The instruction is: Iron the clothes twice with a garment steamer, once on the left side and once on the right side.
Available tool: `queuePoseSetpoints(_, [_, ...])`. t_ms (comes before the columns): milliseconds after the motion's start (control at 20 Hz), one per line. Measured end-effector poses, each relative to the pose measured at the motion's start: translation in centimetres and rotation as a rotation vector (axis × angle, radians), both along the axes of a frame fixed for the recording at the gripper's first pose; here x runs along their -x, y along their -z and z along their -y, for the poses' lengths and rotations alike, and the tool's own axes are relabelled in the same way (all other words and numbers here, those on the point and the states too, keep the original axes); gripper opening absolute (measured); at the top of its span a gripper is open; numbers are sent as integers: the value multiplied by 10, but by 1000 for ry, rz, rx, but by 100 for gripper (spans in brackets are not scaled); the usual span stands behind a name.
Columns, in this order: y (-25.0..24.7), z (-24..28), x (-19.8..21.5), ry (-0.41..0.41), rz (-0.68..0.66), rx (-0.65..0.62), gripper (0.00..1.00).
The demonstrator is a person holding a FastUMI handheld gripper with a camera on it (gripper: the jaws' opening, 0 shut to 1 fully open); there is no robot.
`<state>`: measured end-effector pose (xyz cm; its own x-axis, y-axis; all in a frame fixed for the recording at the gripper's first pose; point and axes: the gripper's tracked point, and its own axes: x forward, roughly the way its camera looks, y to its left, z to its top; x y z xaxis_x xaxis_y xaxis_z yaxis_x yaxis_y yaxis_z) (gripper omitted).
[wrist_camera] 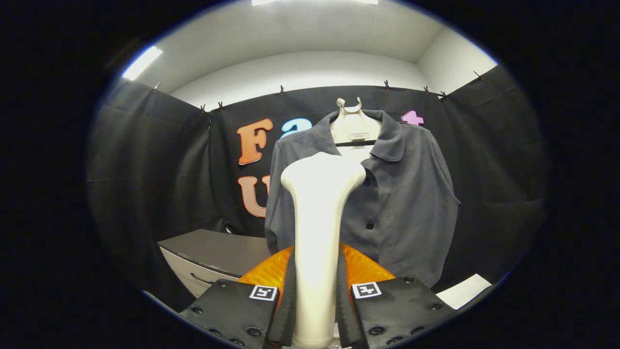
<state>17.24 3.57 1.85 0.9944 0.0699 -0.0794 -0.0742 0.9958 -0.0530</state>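
Holding the garment steamer [317, 228] upright, the gripper [316, 310] has its fingers pinching the steamer's white handle from both sides, w/ the handle running up between them and the wider head at top. Grip looks snug, no gap visible at either finger.

Steamer head sits in front of the shirt [387, 203], over its left-of-centre chest area near the button placket. Can't tell if head is touching fabric or just short of it; view along the fingers gives no depth there. No steam visible.

Shirt is dark grey, collared, buttoned, hung on a white hanger [355, 128] against the black cloth wall. Hangs fairly flat; hem reaches down behind the orange part just beyond the fingers.

Progress, judging from this frame: steamer is picked up and raised to shirt height, so pickup step is done. Nothing shows whether a pass is finished. Head position suggests the left-side pass is starting or underway, prob. near the top of a stroke. Right-side pass looks yet to come, then setting the steamer down.

Grey cabinet [213, 259] w/ a drawer sits low, left of the shirt; white sheet [465, 291] lies low on the right.
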Motion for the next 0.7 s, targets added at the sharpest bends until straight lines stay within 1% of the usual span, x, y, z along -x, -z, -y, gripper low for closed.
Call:
queuePoseSetpoints(200, [17,7,-16,-22,-34,-31,42])
queuePoseSetpoints(350, [26,12,-34,-30,-55,-30,42])
queuePoseSetpoints(550, [29,8,-58,-52,-73,-26,42])
queuePoseSetpoints(700, [30,10,-76,-44,-77,-6,42])
